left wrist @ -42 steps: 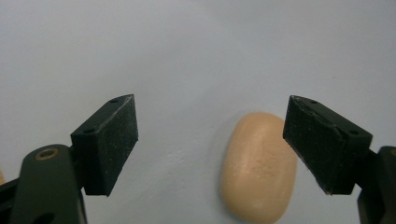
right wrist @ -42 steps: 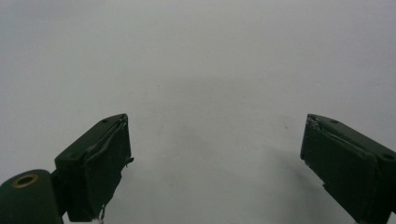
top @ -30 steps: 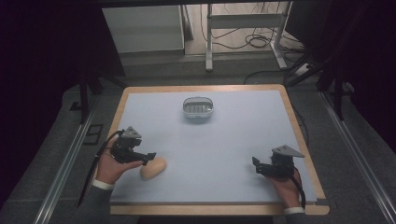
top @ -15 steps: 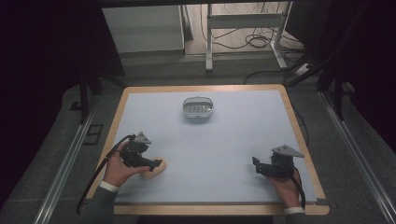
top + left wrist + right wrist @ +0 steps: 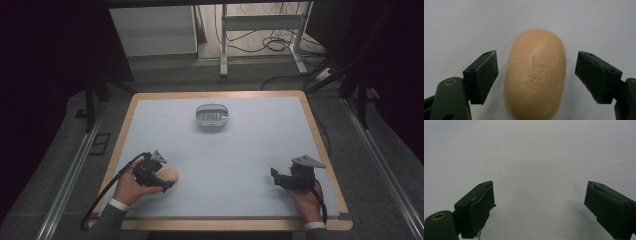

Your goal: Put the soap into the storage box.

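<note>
A tan oval bar of soap lies flat on the pale blue table top, near the front left in the high view. My left gripper straddles it, one black pad on each side, and a gap shows between each pad and the soap. Its jaws have just been closing, but they do not press on the bar. In the high view a hand holds this gripper low over the soap. My right gripper rests at the front right, open over bare table.
A small clear oval soap dish with a ribbed insert stands at the back middle of the table. The wooden table rim frames the pale blue mat. Dark floor, metal rails and cables surround the table.
My left gripper has sunk and moved right onto the soap, which now lies between its jaws and is partly covered. The right gripper has kept still.
</note>
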`<state>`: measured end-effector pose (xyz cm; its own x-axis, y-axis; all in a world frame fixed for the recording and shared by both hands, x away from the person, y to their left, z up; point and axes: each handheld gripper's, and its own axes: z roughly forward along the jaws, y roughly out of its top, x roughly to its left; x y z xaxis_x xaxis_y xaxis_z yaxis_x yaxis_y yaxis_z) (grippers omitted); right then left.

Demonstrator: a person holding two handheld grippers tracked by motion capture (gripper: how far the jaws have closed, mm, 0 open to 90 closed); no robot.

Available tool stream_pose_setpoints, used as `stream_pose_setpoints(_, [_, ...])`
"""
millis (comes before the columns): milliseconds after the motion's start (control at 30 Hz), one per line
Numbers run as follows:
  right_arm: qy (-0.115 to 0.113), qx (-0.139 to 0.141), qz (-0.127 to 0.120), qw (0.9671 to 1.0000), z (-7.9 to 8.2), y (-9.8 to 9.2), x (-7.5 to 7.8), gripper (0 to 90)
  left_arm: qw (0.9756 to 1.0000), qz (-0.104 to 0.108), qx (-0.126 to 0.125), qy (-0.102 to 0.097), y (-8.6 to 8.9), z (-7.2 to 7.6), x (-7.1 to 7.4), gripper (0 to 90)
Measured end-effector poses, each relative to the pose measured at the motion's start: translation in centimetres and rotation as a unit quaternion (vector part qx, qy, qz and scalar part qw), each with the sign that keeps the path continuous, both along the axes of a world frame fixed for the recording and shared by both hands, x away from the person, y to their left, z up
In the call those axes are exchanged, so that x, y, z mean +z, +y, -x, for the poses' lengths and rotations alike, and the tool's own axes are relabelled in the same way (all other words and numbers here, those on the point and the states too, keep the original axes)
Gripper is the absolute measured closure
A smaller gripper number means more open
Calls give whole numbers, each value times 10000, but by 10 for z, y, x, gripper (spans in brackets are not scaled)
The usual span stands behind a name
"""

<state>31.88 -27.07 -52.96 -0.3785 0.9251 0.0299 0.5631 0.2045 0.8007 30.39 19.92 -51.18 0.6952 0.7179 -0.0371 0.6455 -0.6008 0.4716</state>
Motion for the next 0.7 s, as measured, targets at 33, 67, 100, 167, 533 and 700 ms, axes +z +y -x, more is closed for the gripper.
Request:
stream_pose_setpoints(33, [0,-1,9,10000,0,0,0,93,10000,-7,-18,26,-1,1,-1,197])
stream_pose_setpoints(67, [-5,-3,16,10000,0,0,0,93,10000,-29,-49,51,-1,1,-3,200])
stream_pose_setpoints(100, [-2,-16,19,10000,0,0,0,93,10000,-29,-49,51,-1,1,-3,201])
stream_pose_setpoints(167, [1,-24,20,10000,0,0,0,93,9999,-91,-33,59,-1,1,-5,208])
stream_pose_setpoints(533, [26,-54,13,10000,-1,0,0,93,9999,-149,46,-70,2,4,-10,309])
stream_pose_setpoints(700, [58,-91,7,9999,-1,0,0,93,9999,-152,54,-30,3,2,-9,314])
